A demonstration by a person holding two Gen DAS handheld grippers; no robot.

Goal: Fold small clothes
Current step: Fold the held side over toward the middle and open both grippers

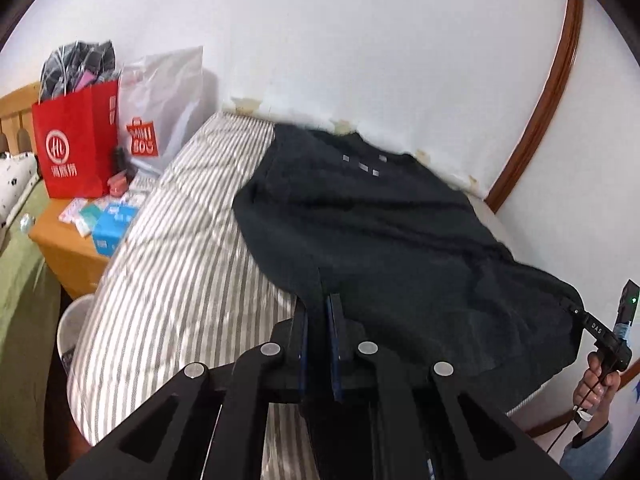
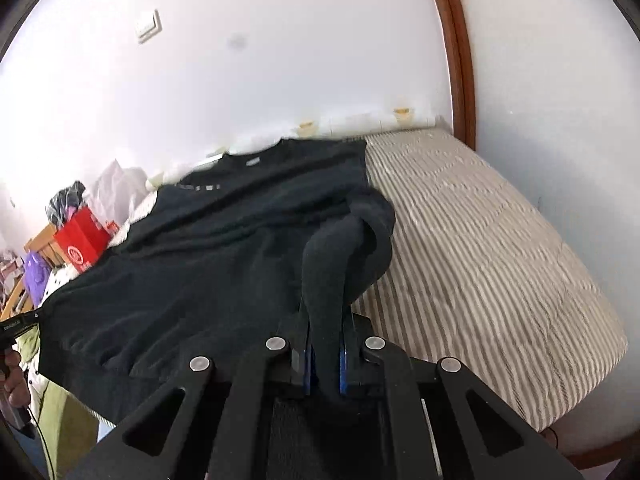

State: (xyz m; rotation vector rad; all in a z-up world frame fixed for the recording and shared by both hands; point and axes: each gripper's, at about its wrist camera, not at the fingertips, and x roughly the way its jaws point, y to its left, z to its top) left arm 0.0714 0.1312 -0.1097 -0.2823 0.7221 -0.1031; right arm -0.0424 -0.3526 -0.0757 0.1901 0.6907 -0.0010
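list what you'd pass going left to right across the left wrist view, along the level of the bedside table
green bedding → wooden bedside table with blue boxes → striped mattress → black t-shirt → right hand-held gripper clamped on the shirt's corner → hand holding it

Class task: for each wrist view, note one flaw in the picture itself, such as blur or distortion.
Left wrist view: fisheye bends the door frame into a curve; the striped mattress smears with motion blur. Right wrist view: the dark shirt loses detail, its collar blurred.

Lying spread on the striped bed (image 2: 480, 240), dark T-shirt (image 1: 360, 216), near hem corners lifting, pinched inside each closed claw, draping ahead.
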